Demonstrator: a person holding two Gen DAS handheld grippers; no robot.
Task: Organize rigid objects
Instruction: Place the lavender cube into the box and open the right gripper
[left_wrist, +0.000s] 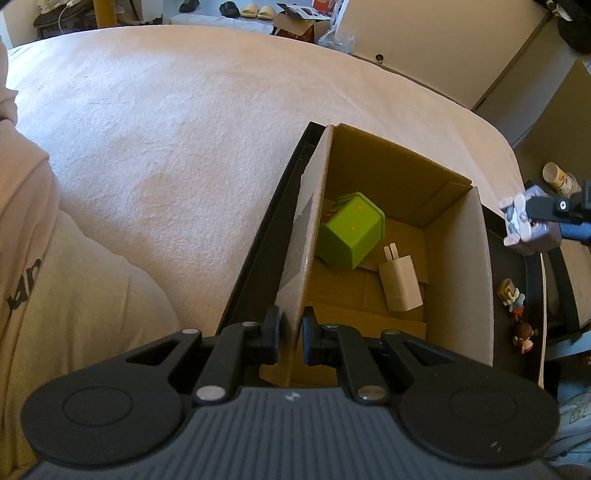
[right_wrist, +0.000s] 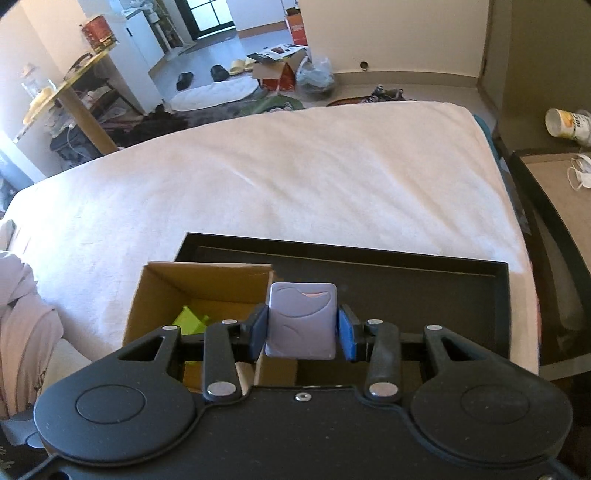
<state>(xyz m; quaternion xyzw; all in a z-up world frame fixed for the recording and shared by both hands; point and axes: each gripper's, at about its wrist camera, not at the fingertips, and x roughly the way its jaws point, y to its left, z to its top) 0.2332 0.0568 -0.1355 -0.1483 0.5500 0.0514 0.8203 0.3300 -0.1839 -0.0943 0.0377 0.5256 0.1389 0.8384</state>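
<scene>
A cardboard box (left_wrist: 458, 258) stands in a black tray (left_wrist: 266, 229) on the bed. Inside it lie a green cube-shaped tin (left_wrist: 351, 230) and a white charger plug (left_wrist: 399, 282). My left gripper (left_wrist: 291, 332) is shut on the box's left wall near the front. My right gripper (right_wrist: 302, 330) is shut on a purple-grey block (right_wrist: 302, 321), held above the tray (right_wrist: 406, 291) just right of the box (right_wrist: 147, 295). It shows at the right edge of the left wrist view (left_wrist: 532, 221), with a small figure on its face.
Two small figurines (left_wrist: 511, 295) (left_wrist: 523, 336) lie in the tray right of the box. The bed (left_wrist: 166, 129) is covered by a pale blanket. A side table (right_wrist: 554, 192) and a can (right_wrist: 567, 123) are on the right. Slippers and boxes lie on the floor beyond.
</scene>
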